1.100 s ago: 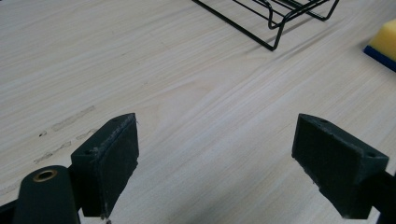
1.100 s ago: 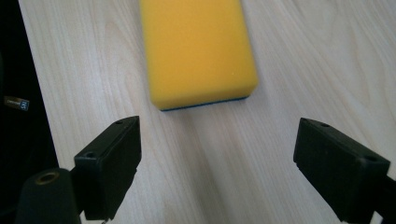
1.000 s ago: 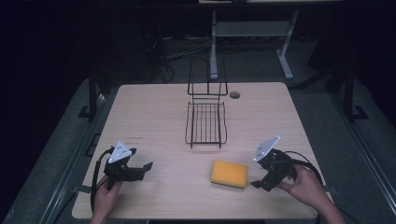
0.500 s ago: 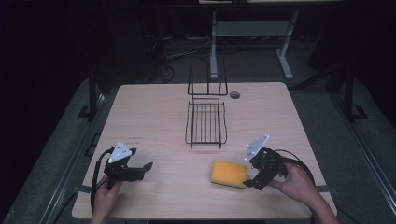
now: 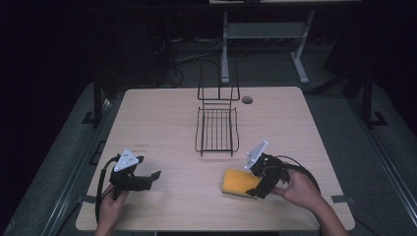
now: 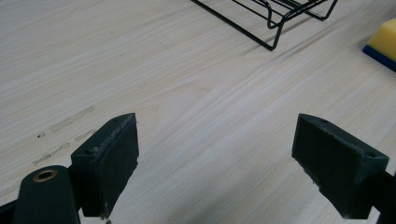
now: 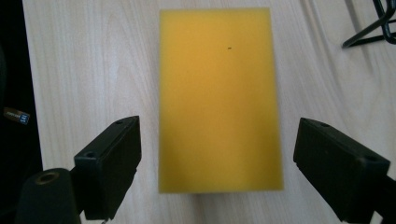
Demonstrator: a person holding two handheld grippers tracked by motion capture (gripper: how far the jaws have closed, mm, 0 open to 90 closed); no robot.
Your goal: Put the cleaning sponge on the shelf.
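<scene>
High view: right gripper (image 5: 256, 183) moved in over sponge (image 5: 236, 182), jaws wide, likely pre-grasp; left gripper (image 5: 147, 178) unmoved, likewise spread.

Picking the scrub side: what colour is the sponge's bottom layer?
Blue under the yellow sponge, clearest in the left gripper view.

I'm seeing bare wooden table (image 5: 162, 118) lying open ahead of my left gripper (image 5: 153, 177), whose jaws are standing wide. The black wire rack (image 5: 217, 129) is blocking the table's middle, and the yellow sponge (image 7: 219, 98) is lying between my right gripper's (image 5: 255, 189) spread jaws, untouched.
</scene>
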